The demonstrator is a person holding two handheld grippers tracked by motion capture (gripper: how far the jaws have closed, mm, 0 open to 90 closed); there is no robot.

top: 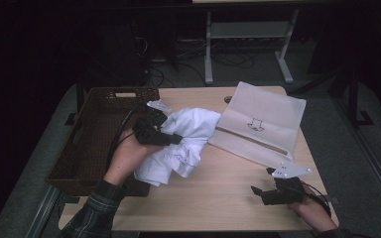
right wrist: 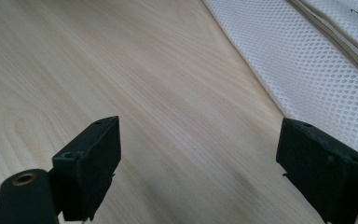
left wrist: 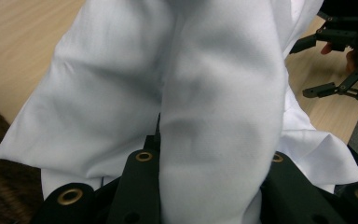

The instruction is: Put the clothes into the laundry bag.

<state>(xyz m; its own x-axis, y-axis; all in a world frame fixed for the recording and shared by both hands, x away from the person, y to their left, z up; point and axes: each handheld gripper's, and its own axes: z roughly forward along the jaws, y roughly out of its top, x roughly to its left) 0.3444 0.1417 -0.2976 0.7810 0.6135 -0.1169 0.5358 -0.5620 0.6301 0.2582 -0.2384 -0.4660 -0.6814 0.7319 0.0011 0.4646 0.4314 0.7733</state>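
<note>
Light wooden table [top: 218,198] carries a brown wicker basket [top: 94,139], white cloth [top: 183,141] and white mesh bag [top: 263,124]

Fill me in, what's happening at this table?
A person works with a claw in each hand. The left claw is shut on a bunched white cloth, holding it over the table beside the wicker basket. The right claw sits open near the table's right front corner, gripping nothing, close to a white mesh bag lying flat at the back right. The cloth is not in the bag or the basket.
</note>
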